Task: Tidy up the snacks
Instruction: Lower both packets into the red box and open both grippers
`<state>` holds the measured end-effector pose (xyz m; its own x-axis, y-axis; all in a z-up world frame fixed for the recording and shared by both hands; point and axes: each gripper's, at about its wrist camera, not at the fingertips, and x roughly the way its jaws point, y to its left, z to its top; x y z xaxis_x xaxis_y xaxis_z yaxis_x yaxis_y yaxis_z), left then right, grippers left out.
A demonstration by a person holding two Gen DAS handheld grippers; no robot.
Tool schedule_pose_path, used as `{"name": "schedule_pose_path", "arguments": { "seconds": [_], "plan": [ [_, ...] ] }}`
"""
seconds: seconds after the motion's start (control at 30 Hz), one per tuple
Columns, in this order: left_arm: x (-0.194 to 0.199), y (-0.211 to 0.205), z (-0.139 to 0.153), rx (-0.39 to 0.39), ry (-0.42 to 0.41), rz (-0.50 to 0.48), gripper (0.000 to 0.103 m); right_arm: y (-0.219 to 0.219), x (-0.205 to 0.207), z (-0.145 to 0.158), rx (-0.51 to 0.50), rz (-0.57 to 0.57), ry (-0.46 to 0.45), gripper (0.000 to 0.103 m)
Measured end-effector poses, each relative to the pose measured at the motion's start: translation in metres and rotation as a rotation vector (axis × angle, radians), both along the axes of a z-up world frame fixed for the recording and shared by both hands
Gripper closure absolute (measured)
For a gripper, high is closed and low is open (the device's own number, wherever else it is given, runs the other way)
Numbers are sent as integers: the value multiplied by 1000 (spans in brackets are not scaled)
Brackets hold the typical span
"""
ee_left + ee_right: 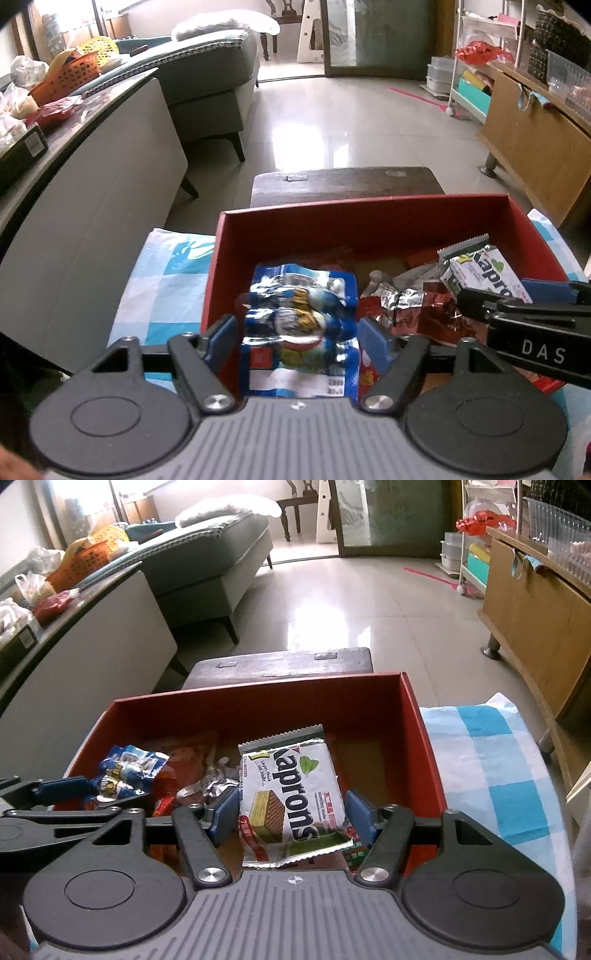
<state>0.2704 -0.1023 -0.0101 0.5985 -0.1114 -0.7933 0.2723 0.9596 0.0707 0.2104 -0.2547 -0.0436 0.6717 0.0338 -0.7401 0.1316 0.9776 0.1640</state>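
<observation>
A red box [369,218] [258,705] holds several snack packets. My left gripper [297,334] is over its left part, jaws open on either side of a blue foil snack packet [301,317], which also shows in the right wrist view [127,771]. My right gripper [291,812] is over the middle of the box, jaws open around a white Kaprons wafer packet [291,794], which also shows in the left wrist view [484,275]. I cannot tell whether the pads touch either packet. Red and silver wrappers [406,299] lie between them.
The box sits on a blue-and-white checked cloth [162,277] [491,753]. A dark wooden stool [347,184] stands just beyond it. A grey sofa [207,74] and a counter with an orange basket [70,77] are on the left, a wooden cabinet [535,136] on the right.
</observation>
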Motion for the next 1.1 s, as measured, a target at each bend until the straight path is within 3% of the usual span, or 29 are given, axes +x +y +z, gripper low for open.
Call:
{"name": "schedule_pose_path", "arguments": {
  "seconds": [0.4, 0.73, 1.1],
  "plan": [
    [-19, 8, 26, -14, -21, -4, 32, 7, -10, 18, -60, 8, -4, 26],
    [-44, 30, 43, -40, -20, 2, 31, 13, -42, 41, -51, 19, -38, 22],
    [-68, 72, 37, -39, 29, 37, 27, 27, -78, 35, -28, 35, 0, 22]
  ]
}}
